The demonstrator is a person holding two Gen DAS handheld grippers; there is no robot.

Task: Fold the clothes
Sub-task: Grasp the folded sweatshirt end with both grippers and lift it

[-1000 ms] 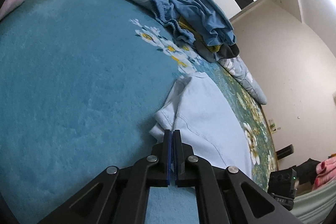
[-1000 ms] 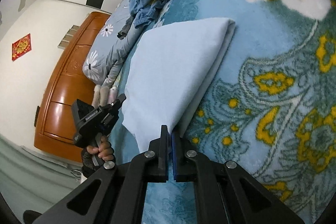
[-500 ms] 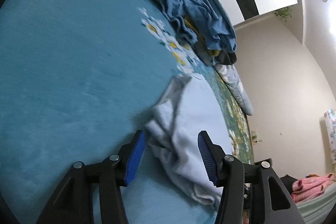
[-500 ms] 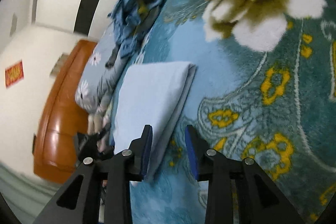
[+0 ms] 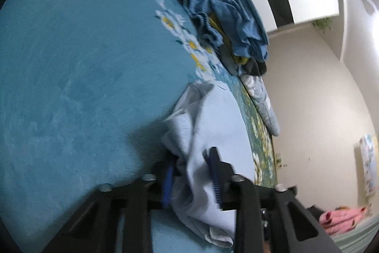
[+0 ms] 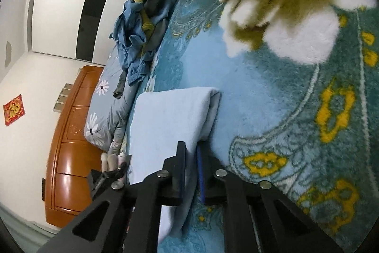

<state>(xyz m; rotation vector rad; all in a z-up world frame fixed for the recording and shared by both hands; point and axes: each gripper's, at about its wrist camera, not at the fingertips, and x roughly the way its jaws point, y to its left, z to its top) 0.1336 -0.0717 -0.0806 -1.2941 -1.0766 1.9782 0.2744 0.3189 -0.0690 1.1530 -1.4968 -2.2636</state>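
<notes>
A folded light blue garment [image 5: 220,125] lies on the teal floral blanket [image 5: 83,63] of a bed. In the left wrist view its near corner is bunched up between the blue pads [image 5: 214,172] of my left gripper [image 5: 190,158], whose jaws are closing and pinch the cloth. In the right wrist view the same garment [image 6: 170,120] shows its neat folded edge. My right gripper [image 6: 190,146] is shut on that edge, a thin layer of cloth between its pads. The left gripper's body [image 6: 106,177] peeks in at the garment's far side.
A heap of blue, yellow and dark clothes [image 5: 227,16] [image 6: 135,39] sits at the bed's far side on a grey flowered quilt [image 6: 101,110]. An orange wooden headboard [image 6: 68,146] stands behind. A pink cloth [image 5: 341,217] lies off the bed. Wide blanket [image 6: 272,98] spreads to the right.
Both grippers were shut and empty, opened around the garment's edges, and now have closed on the cloth. The left corner is bunched and lifted. Both views have rolled.
</notes>
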